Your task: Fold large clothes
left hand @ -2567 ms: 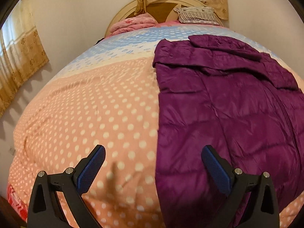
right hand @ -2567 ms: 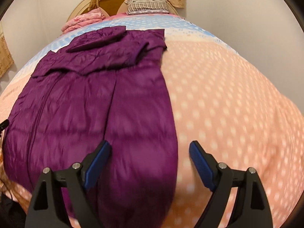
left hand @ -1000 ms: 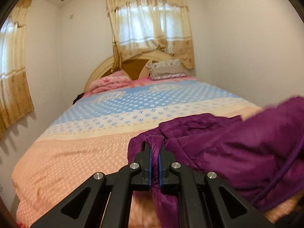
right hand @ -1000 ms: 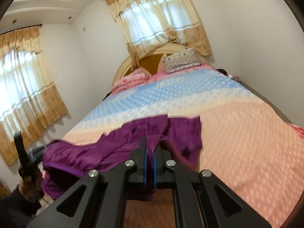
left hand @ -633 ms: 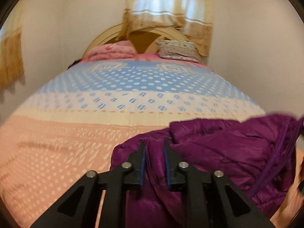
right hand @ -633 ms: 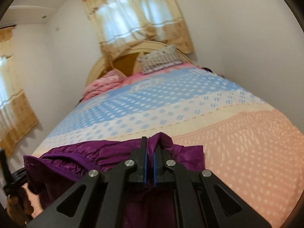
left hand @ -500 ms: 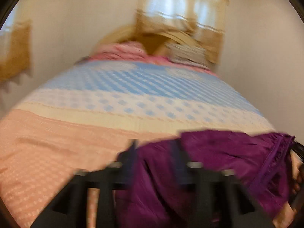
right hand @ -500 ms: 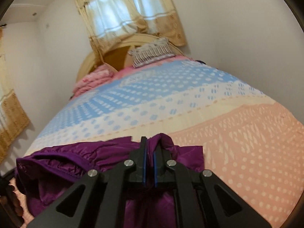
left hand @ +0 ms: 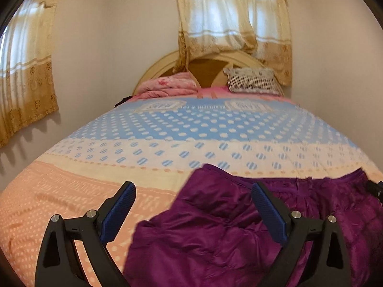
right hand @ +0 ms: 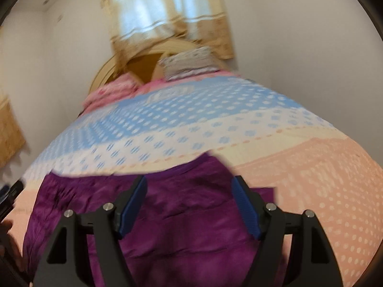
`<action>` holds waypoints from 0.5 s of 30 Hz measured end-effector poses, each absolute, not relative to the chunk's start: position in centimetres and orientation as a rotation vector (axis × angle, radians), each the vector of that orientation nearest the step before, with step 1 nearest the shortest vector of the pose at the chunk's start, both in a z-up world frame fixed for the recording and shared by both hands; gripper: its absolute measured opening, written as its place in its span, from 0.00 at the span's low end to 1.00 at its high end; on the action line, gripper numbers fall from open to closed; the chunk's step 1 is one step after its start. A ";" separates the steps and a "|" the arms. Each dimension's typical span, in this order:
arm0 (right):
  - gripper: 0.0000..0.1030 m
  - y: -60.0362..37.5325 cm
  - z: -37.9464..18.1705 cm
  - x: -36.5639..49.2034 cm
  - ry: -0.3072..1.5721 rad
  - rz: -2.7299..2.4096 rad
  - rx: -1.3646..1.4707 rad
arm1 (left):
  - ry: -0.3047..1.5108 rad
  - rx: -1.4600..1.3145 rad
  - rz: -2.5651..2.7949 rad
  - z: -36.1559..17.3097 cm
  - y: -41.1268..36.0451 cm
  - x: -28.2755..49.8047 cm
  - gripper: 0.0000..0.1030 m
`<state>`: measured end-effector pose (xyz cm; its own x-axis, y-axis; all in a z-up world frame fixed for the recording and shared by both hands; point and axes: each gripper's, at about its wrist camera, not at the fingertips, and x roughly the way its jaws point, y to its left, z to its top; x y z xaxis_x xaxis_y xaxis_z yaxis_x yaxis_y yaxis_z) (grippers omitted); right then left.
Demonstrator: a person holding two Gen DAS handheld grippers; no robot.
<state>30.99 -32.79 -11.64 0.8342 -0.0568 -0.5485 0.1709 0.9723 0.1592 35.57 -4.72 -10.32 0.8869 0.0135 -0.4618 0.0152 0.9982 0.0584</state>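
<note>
The left gripper (left hand: 192,211) is hanging low over the near end of the bed, its jaws spreading apart and already standing wide, with blue ribbed pads (left hand: 119,211) facing each other and pressing on nothing. Below the gap between them, the left edge of the purple jacket (left hand: 215,234) is lying loose on the bedspread, clear of both pads. The right gripper (right hand: 190,206) is also hanging over the jacket (right hand: 182,205), its jaws likewise widening, its pads (right hand: 134,205) touching no fabric; this view is blurred, so fine detail is hard to read. The jacket, a shiny quilted puffy garment, is resting doubled over in a rumpled band across the near end of the bed, mostly on the peach part of the bedspread (left hand: 71,191), its far edge just reaching the cream strip. Beyond the jacket the bedspread is turning from cream with blue dots to blue with white dots. At the far end of the bed, a folded pink blanket (left hand: 167,86) is sitting to the left and a striped pillow (left hand: 253,82) to the right, both against the rounded wooden headboard (left hand: 203,65). Behind the headboard, a cream and gold curtain (left hand: 234,21) is covering a bright window; a second curtain (left hand: 26,71) is hanging on the wall left of the bed.
</note>
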 end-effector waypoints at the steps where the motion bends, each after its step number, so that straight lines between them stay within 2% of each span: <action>1: 0.75 -31.6 -12.0 31.4 0.587 -0.097 0.181 | 0.491 0.082 0.018 -10.6 -5.4 36.0 0.95; 7: 0.73 -28.1 -15.0 34.1 0.663 -0.084 0.042 | 0.597 0.114 0.100 -14.1 -5.3 39.4 0.95; 11: 0.73 -29.4 -17.1 35.1 0.719 -0.117 0.086 | 0.703 0.027 0.106 -16.3 -3.7 41.0 0.95; 15: 0.73 -30.1 -17.6 35.3 0.730 -0.124 0.123 | 0.727 0.013 0.099 -17.1 -3.8 41.3 0.95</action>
<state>35.27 -30.08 -17.59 0.7383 -0.0694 -0.6709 0.1550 0.9855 0.0687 41.26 -3.79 -17.06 0.7425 0.0947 -0.6631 -0.0854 0.9953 0.0464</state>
